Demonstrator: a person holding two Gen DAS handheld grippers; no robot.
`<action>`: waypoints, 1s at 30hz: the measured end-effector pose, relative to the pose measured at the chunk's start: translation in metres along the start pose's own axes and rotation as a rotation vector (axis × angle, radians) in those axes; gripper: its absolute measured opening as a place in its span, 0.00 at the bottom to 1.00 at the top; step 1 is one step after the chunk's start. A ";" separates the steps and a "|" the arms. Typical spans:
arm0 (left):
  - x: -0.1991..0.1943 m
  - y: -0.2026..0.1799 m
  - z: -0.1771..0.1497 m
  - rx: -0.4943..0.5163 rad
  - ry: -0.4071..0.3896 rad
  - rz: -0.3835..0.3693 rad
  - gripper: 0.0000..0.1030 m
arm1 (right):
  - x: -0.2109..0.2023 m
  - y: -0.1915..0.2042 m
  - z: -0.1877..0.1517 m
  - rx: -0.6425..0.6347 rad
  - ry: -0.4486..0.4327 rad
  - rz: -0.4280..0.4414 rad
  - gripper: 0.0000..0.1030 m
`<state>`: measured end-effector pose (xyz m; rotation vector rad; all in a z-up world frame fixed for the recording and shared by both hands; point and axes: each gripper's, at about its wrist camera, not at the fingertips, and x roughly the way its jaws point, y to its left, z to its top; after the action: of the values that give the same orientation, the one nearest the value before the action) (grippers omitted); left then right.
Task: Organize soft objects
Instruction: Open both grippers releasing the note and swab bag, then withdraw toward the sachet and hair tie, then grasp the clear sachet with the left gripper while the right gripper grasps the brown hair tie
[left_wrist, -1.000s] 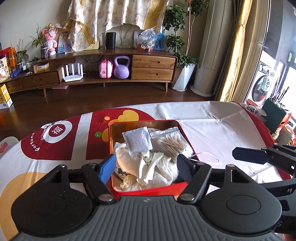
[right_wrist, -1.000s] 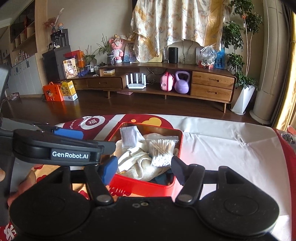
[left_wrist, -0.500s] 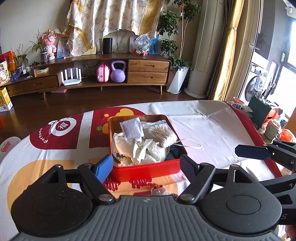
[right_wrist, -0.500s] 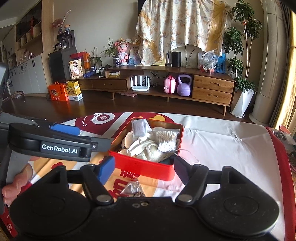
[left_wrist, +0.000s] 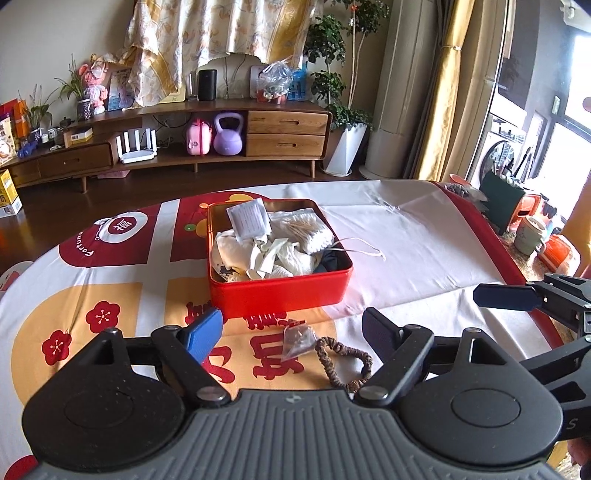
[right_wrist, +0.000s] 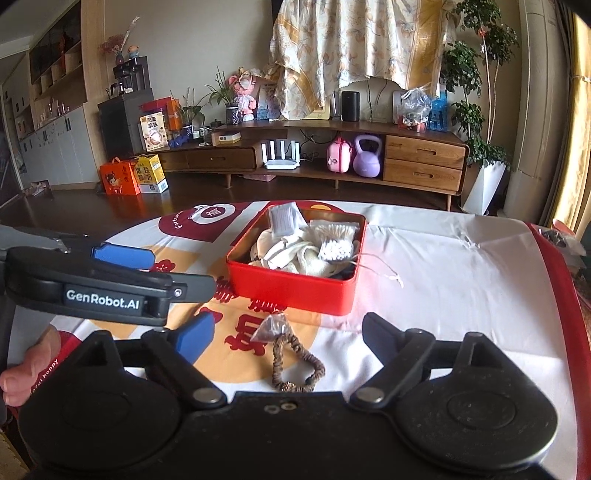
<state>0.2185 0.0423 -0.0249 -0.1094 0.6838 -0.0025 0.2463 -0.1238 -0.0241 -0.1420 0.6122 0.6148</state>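
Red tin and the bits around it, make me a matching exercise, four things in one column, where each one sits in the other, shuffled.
Things
1. bag of cotton swabs
2. brown scrunchie
3. small clear packet
4. white string

Places
A. on the cloth nearest the grippers
B. trailing over the tin's right wall onto the cloth
C. inside the red tin, on the pale fabrics
D. on the cloth between tin and scrunchie

Pairs: 1-C, 2-A, 3-D, 4-B

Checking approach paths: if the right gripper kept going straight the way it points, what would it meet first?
Probably the brown hair tie and small clear bag on the tablecloth, short of the red tin; the right gripper is open.
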 end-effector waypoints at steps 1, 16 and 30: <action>-0.001 -0.002 -0.002 0.007 0.000 0.000 0.80 | 0.000 -0.001 -0.002 0.004 0.003 0.001 0.86; 0.010 -0.005 -0.029 -0.009 0.039 -0.001 0.92 | 0.007 -0.009 -0.036 0.016 0.046 0.017 0.98; 0.053 -0.001 -0.046 -0.031 0.102 0.031 0.98 | 0.040 -0.008 -0.057 -0.018 0.103 0.041 0.99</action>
<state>0.2306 0.0343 -0.0932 -0.1295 0.7872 0.0322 0.2487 -0.1278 -0.0944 -0.1792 0.7101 0.6560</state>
